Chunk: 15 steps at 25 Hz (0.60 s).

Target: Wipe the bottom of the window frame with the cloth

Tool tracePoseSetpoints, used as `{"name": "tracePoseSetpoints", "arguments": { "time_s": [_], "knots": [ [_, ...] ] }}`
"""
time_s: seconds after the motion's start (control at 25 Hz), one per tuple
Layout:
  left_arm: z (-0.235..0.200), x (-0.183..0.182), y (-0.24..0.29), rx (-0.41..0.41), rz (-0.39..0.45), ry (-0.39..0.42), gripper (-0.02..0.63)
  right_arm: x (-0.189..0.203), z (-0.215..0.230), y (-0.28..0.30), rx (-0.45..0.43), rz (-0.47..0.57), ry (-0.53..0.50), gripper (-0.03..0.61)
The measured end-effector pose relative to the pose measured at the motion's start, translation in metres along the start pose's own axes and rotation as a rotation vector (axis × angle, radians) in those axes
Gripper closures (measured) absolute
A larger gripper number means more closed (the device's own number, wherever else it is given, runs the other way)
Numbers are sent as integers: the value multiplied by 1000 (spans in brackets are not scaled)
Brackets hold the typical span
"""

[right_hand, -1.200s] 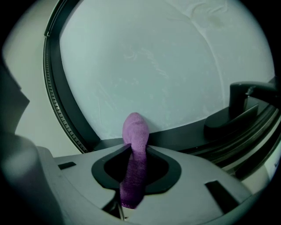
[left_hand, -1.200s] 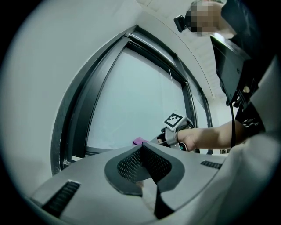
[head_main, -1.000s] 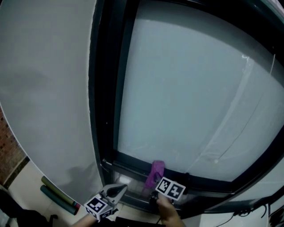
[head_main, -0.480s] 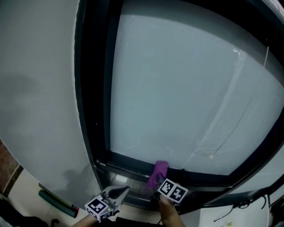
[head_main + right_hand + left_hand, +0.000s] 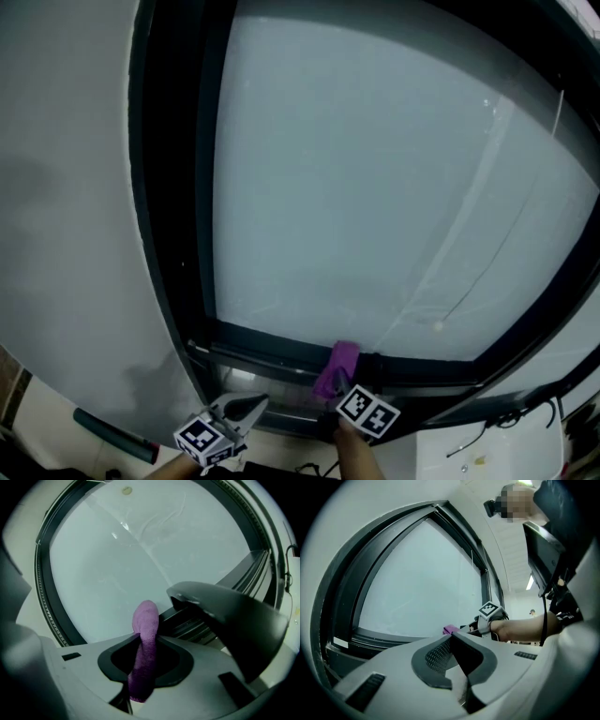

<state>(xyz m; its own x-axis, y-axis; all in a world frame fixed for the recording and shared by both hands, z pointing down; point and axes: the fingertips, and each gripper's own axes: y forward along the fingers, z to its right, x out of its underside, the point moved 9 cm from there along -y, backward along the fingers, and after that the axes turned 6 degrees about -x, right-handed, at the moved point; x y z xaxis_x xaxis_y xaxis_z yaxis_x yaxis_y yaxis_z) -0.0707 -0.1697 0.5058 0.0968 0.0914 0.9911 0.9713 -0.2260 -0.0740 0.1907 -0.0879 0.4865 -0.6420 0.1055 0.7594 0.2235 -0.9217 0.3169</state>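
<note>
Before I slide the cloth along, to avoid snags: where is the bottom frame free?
Right of the purple cloth the bottom rail looks bare to the corner. Left of it is tighter: the left gripper, jaws shut, hangs close before the rail.

Left gripper (image 5: 451, 640): jaws pressed together, nothing between. Right gripper (image 5: 143, 641): just right of it and slightly ahead, jaws clamped on purple cloth (image 5: 144, 620) (hand (image 5: 350, 450) behind marker cube).
</note>
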Motion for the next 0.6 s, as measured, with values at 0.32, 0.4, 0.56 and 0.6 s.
{"name": "tracePoseSetpoints", "arguments": {
  "time_s": [0.32, 0.4, 0.56, 0.6],
  "knots": [
    [11, 0, 16, -12, -2, -3, 609, 4, 14, -18, -8, 102, -16, 492],
    [15, 0, 25, -6, -4, 1, 609, 4, 15, -18, -23, 94, -51, 492],
    [25, 3, 35, 11, -10, 1, 609, 7, 21, -22, -35, 92, -93, 492],
    [27, 4, 36, 12, -16, -1, 609, 7, 24, -24, -28, 99, -105, 492]
  ]
}}
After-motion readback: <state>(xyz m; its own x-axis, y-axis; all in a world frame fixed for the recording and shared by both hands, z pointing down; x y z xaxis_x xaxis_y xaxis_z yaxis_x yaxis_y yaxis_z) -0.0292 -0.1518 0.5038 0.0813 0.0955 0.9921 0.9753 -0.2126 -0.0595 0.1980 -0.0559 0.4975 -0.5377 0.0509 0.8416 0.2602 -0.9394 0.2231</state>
